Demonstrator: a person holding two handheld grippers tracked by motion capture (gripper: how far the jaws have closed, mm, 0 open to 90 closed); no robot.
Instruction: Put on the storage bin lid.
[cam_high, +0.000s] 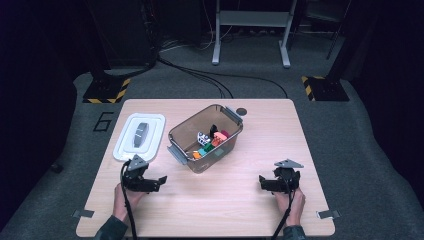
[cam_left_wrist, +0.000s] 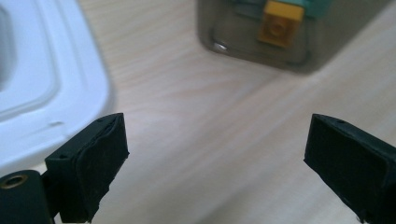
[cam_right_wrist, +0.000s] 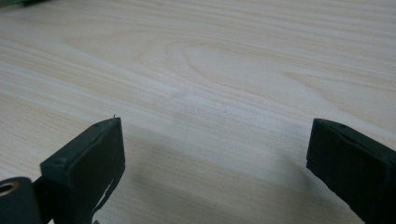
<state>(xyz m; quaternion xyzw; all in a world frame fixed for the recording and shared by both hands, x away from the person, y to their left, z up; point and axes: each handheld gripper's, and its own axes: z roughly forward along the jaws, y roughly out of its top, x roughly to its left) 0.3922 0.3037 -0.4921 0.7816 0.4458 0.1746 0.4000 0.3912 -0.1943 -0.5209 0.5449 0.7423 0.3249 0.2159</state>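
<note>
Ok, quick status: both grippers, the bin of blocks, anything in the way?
Left gripper open, empty. Right gripper open, empty. Bin uncovered, blocks inside, lid beside it. Table bare between grippers and bin.

Bare tabletop (cam_high: 220, 195) between claws — bin (cam_high: 206, 137) ahead.

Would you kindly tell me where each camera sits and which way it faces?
High view: above the person's side, looking down on table, box, lid; both forearms show.
Left gripper view: rides the left tool, jaws apart, facing lid and box.
Right gripper view: rides the right tool, facing bare wood.
Shared: box, lid.
</note>
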